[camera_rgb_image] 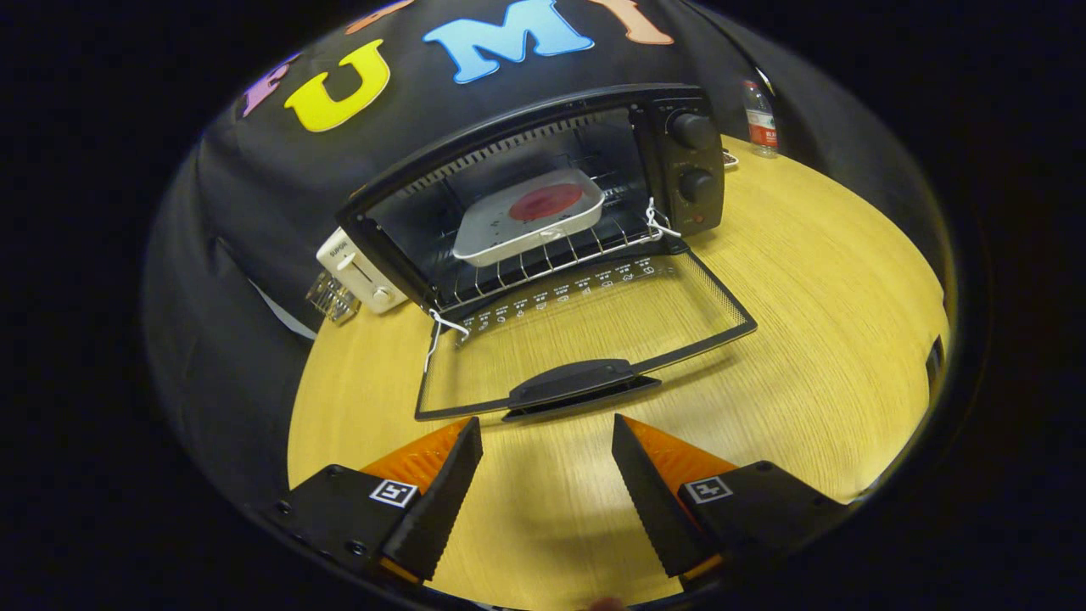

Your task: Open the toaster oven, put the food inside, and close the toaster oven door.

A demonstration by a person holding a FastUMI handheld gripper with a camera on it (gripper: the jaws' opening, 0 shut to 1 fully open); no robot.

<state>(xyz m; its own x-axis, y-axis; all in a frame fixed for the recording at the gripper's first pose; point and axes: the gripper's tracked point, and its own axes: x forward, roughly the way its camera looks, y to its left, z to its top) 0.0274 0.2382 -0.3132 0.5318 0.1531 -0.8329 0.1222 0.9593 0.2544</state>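
Gripper (547,428) open, nr door handle (581,383) (door down).

We cannot make out the small markings printed along the hinge edge of the oven (543,195) door (594,327); they are too tiny. The food (545,202) on the tray (509,233) reads only as a red disc, its kind unclear. The tray's far side sits behind the oven's upper frame. The toaster (361,271) is partly hidden behind the oven's corner. The bottle (760,119) label is too small to tell. A clear object (333,297) beside the toaster stays unidentifiable. The gripper (547,433) body is cut off below its spread fingers.
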